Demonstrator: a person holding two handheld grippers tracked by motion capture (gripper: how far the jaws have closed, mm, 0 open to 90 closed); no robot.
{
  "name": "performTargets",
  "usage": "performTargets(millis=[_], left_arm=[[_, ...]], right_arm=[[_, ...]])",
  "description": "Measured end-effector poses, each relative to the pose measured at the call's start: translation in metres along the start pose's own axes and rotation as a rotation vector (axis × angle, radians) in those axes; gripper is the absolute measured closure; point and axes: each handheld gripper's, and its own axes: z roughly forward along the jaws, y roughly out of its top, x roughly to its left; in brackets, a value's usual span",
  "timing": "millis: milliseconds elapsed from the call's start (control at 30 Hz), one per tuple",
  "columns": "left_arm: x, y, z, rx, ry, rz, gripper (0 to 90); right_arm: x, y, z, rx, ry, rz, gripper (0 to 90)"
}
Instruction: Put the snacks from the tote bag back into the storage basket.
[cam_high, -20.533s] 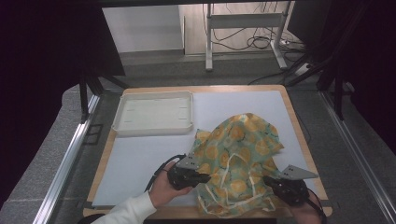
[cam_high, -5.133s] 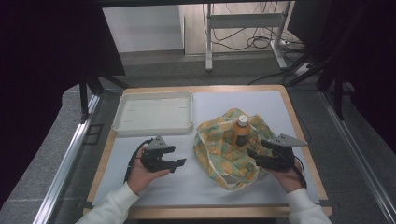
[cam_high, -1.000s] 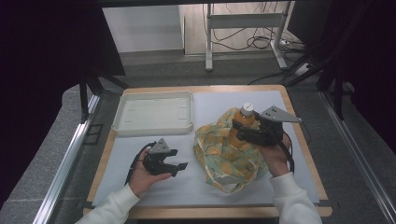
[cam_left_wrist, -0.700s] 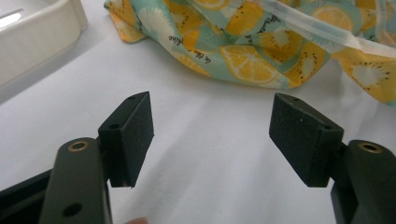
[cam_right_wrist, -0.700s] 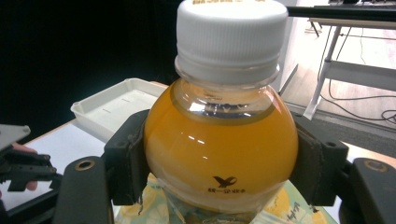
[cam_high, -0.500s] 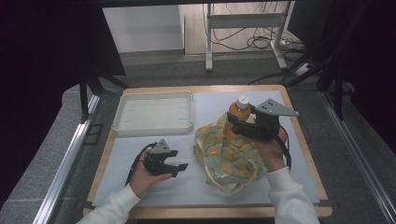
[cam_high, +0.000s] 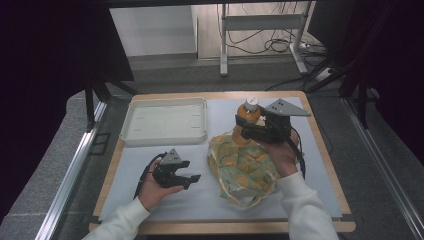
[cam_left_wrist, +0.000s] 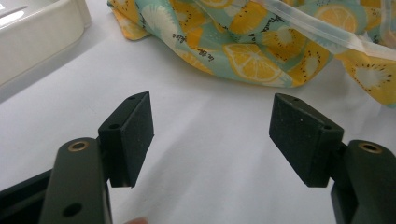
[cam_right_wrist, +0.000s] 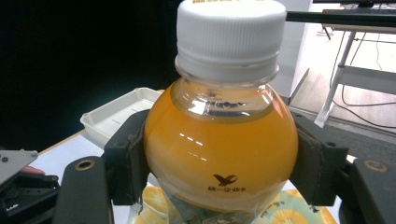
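I'm working over a white mat (cam_high: 165, 165) on a wood-edged table (cam_high: 327, 165), with grey floor, cables and a metal stand behind it. My right gripper (cam_high: 239, 129) is raised above the far end of the fruit-print bag (cam_high: 242, 167), the forearm reaching forward in a white sleeve, and its jaws are clamped on the shoulder of an orange juice bottle (cam_high: 246, 122) that stands upright with its base at the bag's far end. In the right gripper view the bottle (cam_right_wrist: 219, 154) shows a white cap (cam_right_wrist: 231, 28) and a small bird logo, a pad pressing it from each side, with bag fabric bunched under its base and the white tray (cam_right_wrist: 119, 116) behind it to the left. My left gripper (cam_high: 192, 179) sits low over the mat, left of the bag and near of the tray (cam_high: 165, 121), wrist turned so it points toward the bag; its jaws stand wide apart with nothing between them. The left gripper view adds that bare mat lies between the pads (cam_left_wrist: 135, 126) and the bag's lemon-patterned edge (cam_left_wrist: 252, 56), and a tray corner (cam_left_wrist: 42, 32) sits up left. Open mat lies left and near of the bag; beyond the bottle the mat runs clear to the table's far edge.
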Motion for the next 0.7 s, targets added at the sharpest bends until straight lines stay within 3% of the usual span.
performTargets(millis=[700], left_arm=[[0.001,0.000,0.000,0.002,0.000,0.005,30.6]], right_arm=[[0.015,0.010,0.039,0.036,0.030,0.005,30.7]])
